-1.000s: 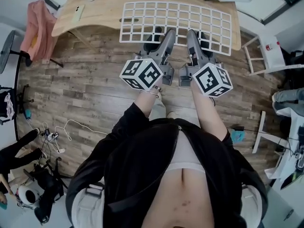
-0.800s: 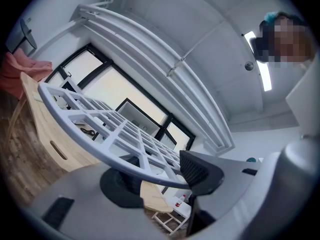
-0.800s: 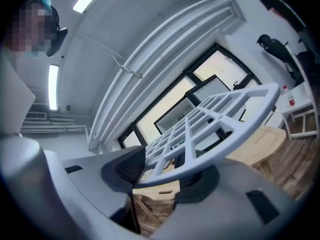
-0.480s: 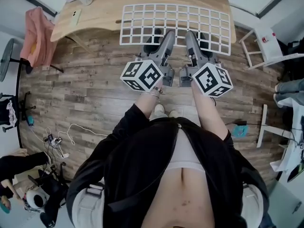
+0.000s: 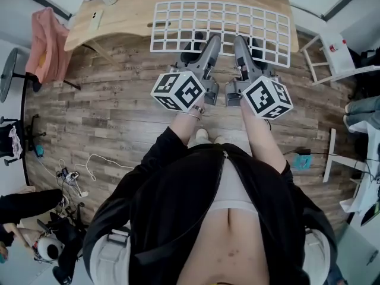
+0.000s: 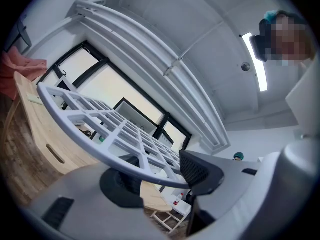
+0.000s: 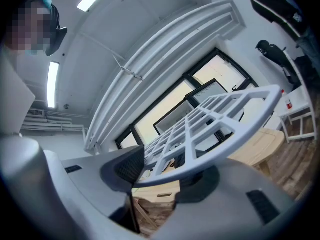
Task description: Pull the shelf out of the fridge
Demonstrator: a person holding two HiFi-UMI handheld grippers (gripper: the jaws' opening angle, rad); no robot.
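- Jaws of left gripper (image 5: 211, 42) and right gripper (image 5: 241, 43) clamped the shelf's (image 5: 222, 19) near rim.
- Shelf hung over the table (image 5: 124, 10).
- Probably light, stiff, slick grid; rim grips suited it.

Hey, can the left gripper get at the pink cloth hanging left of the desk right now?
Probably not. The left gripper is clamped on the white shelf's near edge, as is the right gripper, and the pink cloth hangs far off to the left. It would have to let go first.
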